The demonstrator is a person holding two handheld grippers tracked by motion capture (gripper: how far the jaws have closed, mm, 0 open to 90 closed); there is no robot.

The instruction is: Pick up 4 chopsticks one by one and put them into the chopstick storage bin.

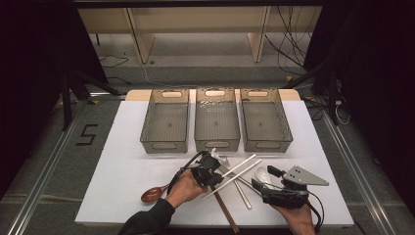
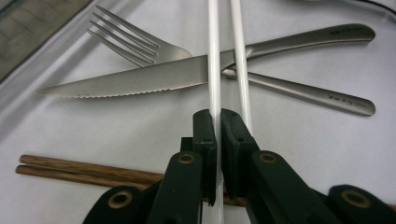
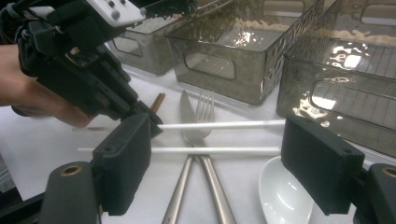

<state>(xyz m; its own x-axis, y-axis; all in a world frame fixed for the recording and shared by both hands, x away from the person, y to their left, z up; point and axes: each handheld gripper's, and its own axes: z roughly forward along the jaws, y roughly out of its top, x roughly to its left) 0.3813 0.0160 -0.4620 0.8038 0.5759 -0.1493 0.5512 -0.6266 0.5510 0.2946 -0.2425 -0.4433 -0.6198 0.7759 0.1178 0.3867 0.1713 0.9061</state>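
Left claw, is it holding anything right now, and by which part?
The left claw is shut on one white chopstick, gripped near one end. The second white chopstick lies just outside its jaws. The right claw is open, holding nothing.

White table top (image 1: 122,161), wooden edge at frame top. 3 smoky plastic bins (image 1: 215,120) side by side across upper centre. Lower centre: knife (image 2: 135,81) crossing fork (image 2: 135,44), two white chopsticks (image 1: 240,171) over them, brown chopstick pair (image 1: 226,210) below. Brown wooden spoon (image 1: 152,194) lower left, white spoon (image 1: 263,175) right of centre.
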